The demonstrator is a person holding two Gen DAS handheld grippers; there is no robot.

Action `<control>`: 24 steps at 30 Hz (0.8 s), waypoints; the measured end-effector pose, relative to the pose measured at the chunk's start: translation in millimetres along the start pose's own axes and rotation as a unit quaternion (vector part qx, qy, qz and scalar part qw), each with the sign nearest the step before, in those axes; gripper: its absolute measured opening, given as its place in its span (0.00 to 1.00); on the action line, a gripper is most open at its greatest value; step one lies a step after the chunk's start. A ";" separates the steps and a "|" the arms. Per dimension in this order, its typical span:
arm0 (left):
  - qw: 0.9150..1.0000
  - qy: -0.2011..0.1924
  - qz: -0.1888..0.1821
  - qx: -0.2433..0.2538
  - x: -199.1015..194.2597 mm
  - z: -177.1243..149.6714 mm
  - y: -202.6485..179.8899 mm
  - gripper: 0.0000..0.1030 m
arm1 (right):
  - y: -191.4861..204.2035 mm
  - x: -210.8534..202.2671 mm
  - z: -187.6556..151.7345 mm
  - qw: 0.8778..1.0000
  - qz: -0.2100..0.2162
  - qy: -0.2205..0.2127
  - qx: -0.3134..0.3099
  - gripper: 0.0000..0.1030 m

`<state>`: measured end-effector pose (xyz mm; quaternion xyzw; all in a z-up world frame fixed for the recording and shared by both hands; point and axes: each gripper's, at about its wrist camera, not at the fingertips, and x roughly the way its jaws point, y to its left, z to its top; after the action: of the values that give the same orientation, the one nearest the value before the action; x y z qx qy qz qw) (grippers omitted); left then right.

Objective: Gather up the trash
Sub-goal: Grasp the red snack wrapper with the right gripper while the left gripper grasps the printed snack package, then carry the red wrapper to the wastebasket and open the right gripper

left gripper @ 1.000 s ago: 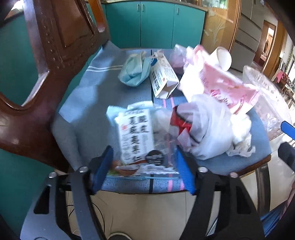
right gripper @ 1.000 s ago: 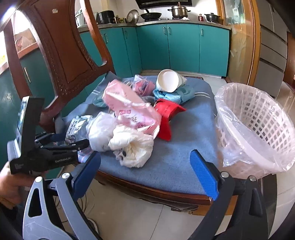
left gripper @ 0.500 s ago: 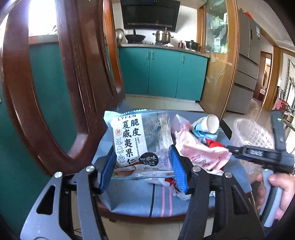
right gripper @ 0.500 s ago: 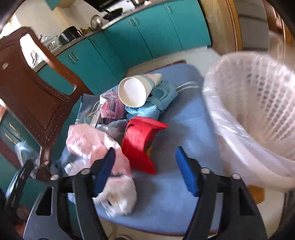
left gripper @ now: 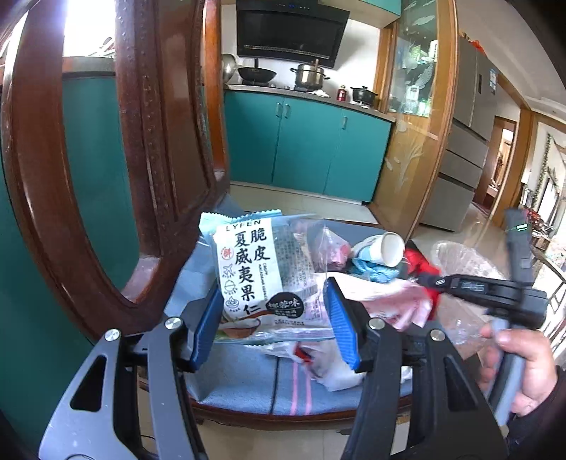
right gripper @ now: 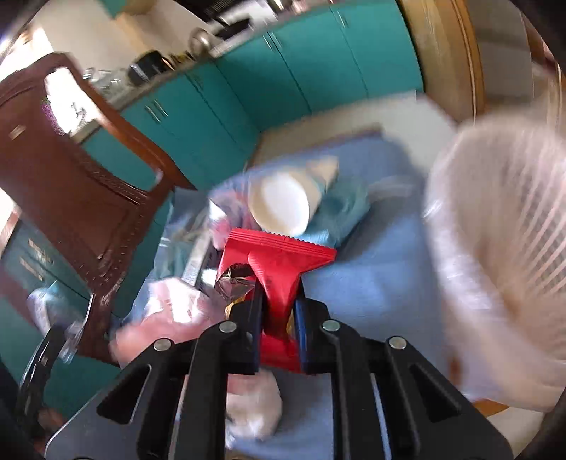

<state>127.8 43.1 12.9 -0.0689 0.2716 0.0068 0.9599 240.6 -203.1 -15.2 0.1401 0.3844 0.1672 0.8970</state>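
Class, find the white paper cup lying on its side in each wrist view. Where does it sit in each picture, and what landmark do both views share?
Left wrist: the cup is right of centre, its mouth facing right, beyond the snack packet.
Right wrist: the cup is at centre, just above the red wrapper.
Shared landmark: the teal cabinets behind.

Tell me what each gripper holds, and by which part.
The left gripper holds the snack packet by its lower side edges. The right gripper's jaws are closing on the red wrapper, pinching its narrow lower end.

A home kitchen: teal cabinets (left gripper: 304, 148), pots on stove (left gripper: 311, 76), range hood (left gripper: 290, 32).
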 end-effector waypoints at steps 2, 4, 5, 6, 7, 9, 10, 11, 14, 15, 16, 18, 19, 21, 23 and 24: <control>1.000 0.002 -0.009 0.011 -0.7 -1.6 -7.7 0.56 | 7.8 -29.0 -5.0 0.999 -0.006 -0.023 -0.028 0.15; 1.000 0.007 -0.015 0.022 -0.4 -4.6 -16.7 0.56 | 18.2 -55.1 -17.3 0.997 -0.020 -0.042 -0.054 0.15; 0.999 0.008 -0.020 0.026 -1.0 -6.4 -20.5 0.56 | 21.5 -61.0 -24.5 0.997 -0.022 -0.046 -0.062 0.15; 0.999 0.011 -0.024 0.031 -2.1 -8.1 -24.9 0.56 | 25.4 -65.7 -30.4 0.996 -0.022 -0.047 -0.067 0.15; 0.999 0.013 -0.030 0.038 -3.2 -10.3 -30.3 0.56 | 28.5 -69.8 -36.8 0.996 -0.022 -0.048 -0.071 0.16; 0.998 0.015 -0.034 0.046 -5.5 -14.0 -36.6 0.56 | 36.7 -75.3 -51.9 0.995 -0.022 -0.046 -0.082 0.16; 0.998 0.018 -0.036 0.052 -5.4 -16.4 -39.9 0.56 | 38.9 -76.1 -58.7 0.995 -0.021 -0.046 -0.087 0.16; 0.998 0.019 -0.036 0.054 -5.7 -18.4 -41.6 0.56 | 42.8 -74.2 -62.6 0.995 -0.022 -0.046 -0.090 0.16; 0.998 0.027 -0.033 0.052 -2.3 -21.5 -42.9 0.56 | 48.7 -69.6 -64.8 0.994 -0.019 -0.044 -0.098 0.16; 0.998 0.028 -0.033 0.050 -3.0 -22.3 -42.9 0.56 | 48.9 -69.5 -64.1 0.994 -0.020 -0.048 -0.098 0.16; 0.998 0.029 -0.029 0.044 -2.4 -23.0 -41.4 0.56 | 47.9 -69.7 -62.4 0.994 -0.021 -0.049 -0.097 0.16; 0.998 0.031 -0.023 0.039 -1.1 -24.3 -38.3 0.56 | 46.0 -68.9 -61.7 0.994 -0.021 -0.049 -0.095 0.16; 0.999 0.033 -0.020 0.038 -0.3 -25.3 -37.0 0.56 | 44.9 -68.2 -61.2 0.994 -0.022 -0.049 -0.093 0.16; 0.999 0.034 -0.017 0.037 0.9 -26.0 -36.0 0.56 | 45.4 -69.5 -62.4 0.994 -0.021 -0.048 -0.094 0.16; 0.999 0.035 -0.015 0.039 -0.4 -27.7 -36.0 0.56 | 44.9 -69.5 -63.7 0.994 -0.022 -0.047 -0.095 0.16; 0.998 0.036 -0.015 0.039 -0.4 -27.6 -37.0 0.56 | 44.8 -69.6 -63.5 0.994 -0.022 -0.047 -0.095 0.16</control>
<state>114.9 2.6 -5.4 -0.0355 0.3045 -0.0209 0.9516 140.2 -183.1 4.3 0.0534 0.3276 0.1766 0.9266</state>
